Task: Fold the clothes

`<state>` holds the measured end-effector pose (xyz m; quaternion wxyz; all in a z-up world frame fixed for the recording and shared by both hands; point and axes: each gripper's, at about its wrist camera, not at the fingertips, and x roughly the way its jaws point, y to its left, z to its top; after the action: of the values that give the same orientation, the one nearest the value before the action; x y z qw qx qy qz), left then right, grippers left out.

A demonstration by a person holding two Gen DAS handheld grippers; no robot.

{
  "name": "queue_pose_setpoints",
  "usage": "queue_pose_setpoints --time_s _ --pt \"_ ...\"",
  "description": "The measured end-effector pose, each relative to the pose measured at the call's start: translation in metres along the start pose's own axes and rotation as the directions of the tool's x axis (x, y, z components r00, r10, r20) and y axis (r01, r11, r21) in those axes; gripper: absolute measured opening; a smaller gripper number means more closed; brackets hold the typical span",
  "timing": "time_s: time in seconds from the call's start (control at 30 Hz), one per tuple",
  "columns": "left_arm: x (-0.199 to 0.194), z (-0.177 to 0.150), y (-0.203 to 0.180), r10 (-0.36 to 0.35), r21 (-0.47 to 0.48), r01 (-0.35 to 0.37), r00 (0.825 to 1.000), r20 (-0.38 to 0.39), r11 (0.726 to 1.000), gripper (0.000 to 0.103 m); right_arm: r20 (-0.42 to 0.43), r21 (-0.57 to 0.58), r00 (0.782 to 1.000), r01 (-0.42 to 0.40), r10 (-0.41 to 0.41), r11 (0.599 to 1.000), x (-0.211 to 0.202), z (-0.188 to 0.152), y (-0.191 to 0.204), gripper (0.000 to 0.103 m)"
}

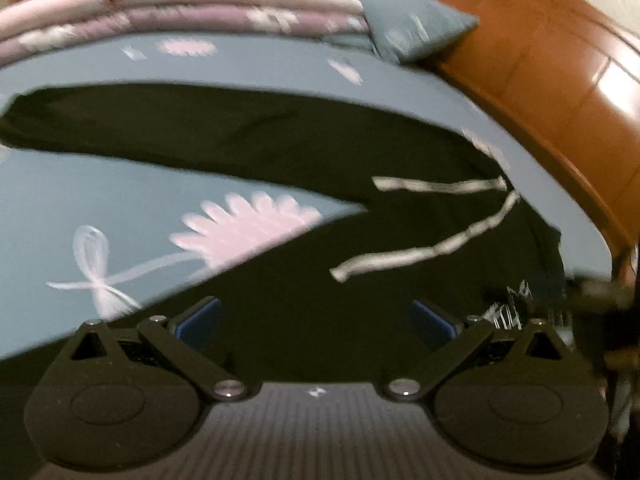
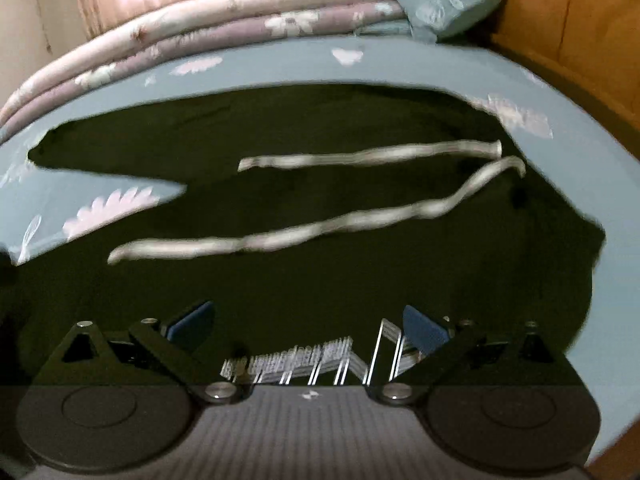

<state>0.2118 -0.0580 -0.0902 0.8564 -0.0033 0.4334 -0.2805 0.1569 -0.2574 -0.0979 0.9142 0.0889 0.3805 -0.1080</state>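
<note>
My dark pants [image 2: 320, 216] lie flat on the blue bed sheet [image 2: 280, 68], white strings [image 2: 280, 240] on top; my left tongs [image 1: 316, 320] and right tongs [image 2: 306, 326] hang over the near edge, both wide apart, holding nothing. I should pinch just the edge and pull evenly; I see no box or basket.

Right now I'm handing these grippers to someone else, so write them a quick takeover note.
Left gripper: open, empty, above the near edge of the pants.
Right gripper: open, empty, over the white print near the waist.
Pants: dark, spread flat on the blue bedsheet, legs apart, two white drawstrings lying loose on top.
Done: garment laid out.
Left: no fold shows yet; all folding remains.
</note>
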Motion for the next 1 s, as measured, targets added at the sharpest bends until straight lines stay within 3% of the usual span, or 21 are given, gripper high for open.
queue_pose_setpoints --time_s 0.13,0.23,0.33,0.43,0.57,0.67,0.83,1.0 --pt "0.024 -0.009 -0.019 0.033 0.018 -0.033 0.999 -0.043 0.999 0.1 0.059 -0.017 0.998 -0.008 0.009 1.0 0.023 0.016 -0.004 0.102" --pt "0.024 -0.017 -0.026 0.058 0.029 -0.057 0.998 -0.025 0.998 0.1 0.089 0.025 0.994 -0.068 0.066 0.997 0.031 0.012 -0.017 0.102" --pt "0.015 -0.027 -0.018 0.073 -0.011 -0.073 0.997 -0.001 0.997 0.1 0.034 0.047 0.993 -0.113 0.111 0.992 0.036 0.007 -0.023 0.102" --pt "0.01 -0.036 0.0 0.136 -0.105 -0.137 0.991 -0.011 0.985 0.1 0.0 0.033 0.995 -0.098 0.098 0.995 0.037 0.006 -0.02 0.102" --pt "0.006 -0.047 0.005 0.199 -0.145 -0.201 0.98 -0.027 0.969 0.1 -0.006 -0.02 0.998 -0.061 0.061 0.998 0.038 0.001 -0.014 0.103" --pt "0.006 -0.05 -0.002 0.222 -0.132 -0.225 0.974 -0.043 0.965 0.1 -0.003 -0.08 1.0 -0.005 0.005 0.997 0.039 -0.004 -0.008 0.103" --pt "0.008 -0.049 -0.016 0.251 -0.082 -0.255 0.966 -0.056 0.964 0.1 0.011 -0.075 1.0 0.014 -0.013 0.997 0.041 -0.005 -0.006 0.103" --pt "-0.006 -0.05 -0.02 0.259 -0.081 -0.258 0.966 -0.001 0.963 0.1 0.015 -0.071 0.999 0.03 -0.029 0.997 0.042 -0.005 -0.003 0.103"
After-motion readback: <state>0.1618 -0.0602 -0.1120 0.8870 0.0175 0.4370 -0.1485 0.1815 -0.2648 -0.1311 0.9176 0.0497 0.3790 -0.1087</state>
